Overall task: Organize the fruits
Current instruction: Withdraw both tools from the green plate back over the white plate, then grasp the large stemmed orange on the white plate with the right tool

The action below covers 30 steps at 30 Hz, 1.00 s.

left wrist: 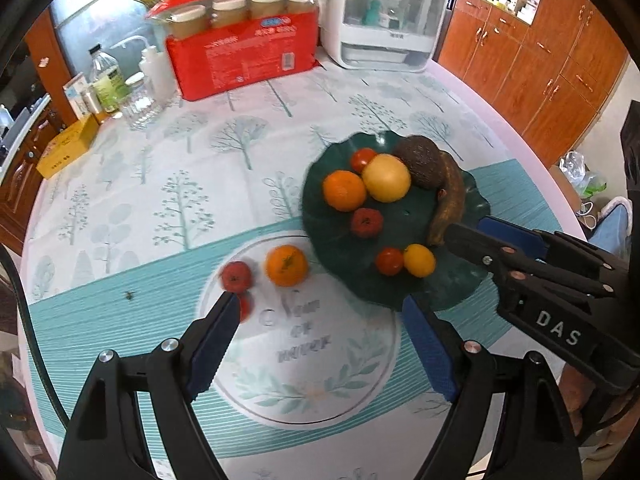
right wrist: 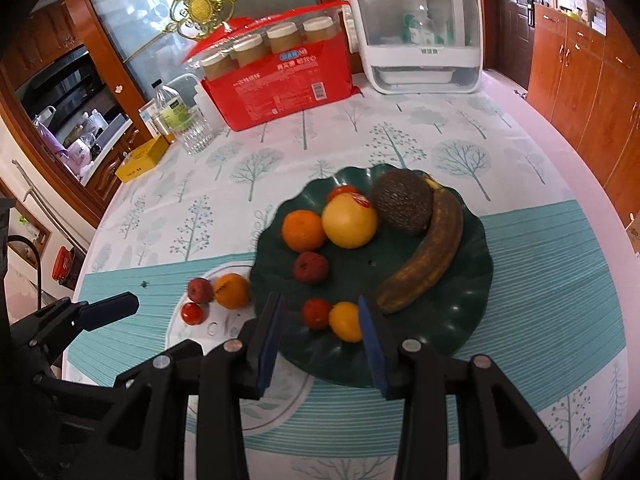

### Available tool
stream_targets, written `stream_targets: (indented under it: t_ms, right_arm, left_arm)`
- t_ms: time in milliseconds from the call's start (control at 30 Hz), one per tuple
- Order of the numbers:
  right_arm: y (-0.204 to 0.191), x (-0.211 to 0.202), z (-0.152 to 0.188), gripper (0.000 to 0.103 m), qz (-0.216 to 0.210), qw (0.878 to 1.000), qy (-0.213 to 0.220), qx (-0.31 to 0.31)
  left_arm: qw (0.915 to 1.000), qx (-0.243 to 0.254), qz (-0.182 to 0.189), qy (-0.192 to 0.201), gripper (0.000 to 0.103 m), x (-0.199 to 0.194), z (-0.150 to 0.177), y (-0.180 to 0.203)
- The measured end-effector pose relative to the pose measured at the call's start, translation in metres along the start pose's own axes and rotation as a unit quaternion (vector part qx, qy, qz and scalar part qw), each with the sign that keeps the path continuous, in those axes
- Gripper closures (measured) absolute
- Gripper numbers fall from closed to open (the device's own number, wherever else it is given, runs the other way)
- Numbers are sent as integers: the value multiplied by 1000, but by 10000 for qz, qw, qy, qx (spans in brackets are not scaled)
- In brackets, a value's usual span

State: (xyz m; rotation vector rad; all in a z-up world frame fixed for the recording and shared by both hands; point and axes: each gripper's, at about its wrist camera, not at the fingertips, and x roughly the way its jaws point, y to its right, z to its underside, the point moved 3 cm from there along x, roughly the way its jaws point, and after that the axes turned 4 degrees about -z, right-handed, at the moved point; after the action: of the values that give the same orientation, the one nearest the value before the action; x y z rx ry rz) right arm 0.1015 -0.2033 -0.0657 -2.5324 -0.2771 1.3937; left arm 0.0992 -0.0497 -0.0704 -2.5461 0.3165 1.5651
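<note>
A dark green leaf-shaped plate holds an orange, a yellow fruit, an avocado, a brown banana, a red lychee-like fruit, a small red fruit and a small yellow-orange fruit. On the table left of the plate lie an orange, a red fruit and a small red fruit. My left gripper is open and empty above the table, near the loose fruits. My right gripper is open and empty over the plate's near edge.
A red pack of jars, a white appliance, bottles and a yellow box stand at the back of the round table. Wooden cabinets line the right side.
</note>
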Motion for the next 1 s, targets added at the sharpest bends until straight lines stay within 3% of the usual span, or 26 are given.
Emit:
stream_targets:
  t_ms: [500, 800, 1000]
  right_arm:
    - [-68, -1, -8, 65, -124, 9988, 264, -386]
    - [-92, 23, 1, 65, -108, 9971, 182, -726]
    - [-102, 46, 11, 65, -132, 9901, 103, -1393]
  left_arm:
    - [9959, -652, -464, 416, 21, -31, -1, -110]
    - [9977, -523, -352, 266, 21, -13, 12, -121]
    - [9984, -560, -111, 33, 22, 13, 23, -126]
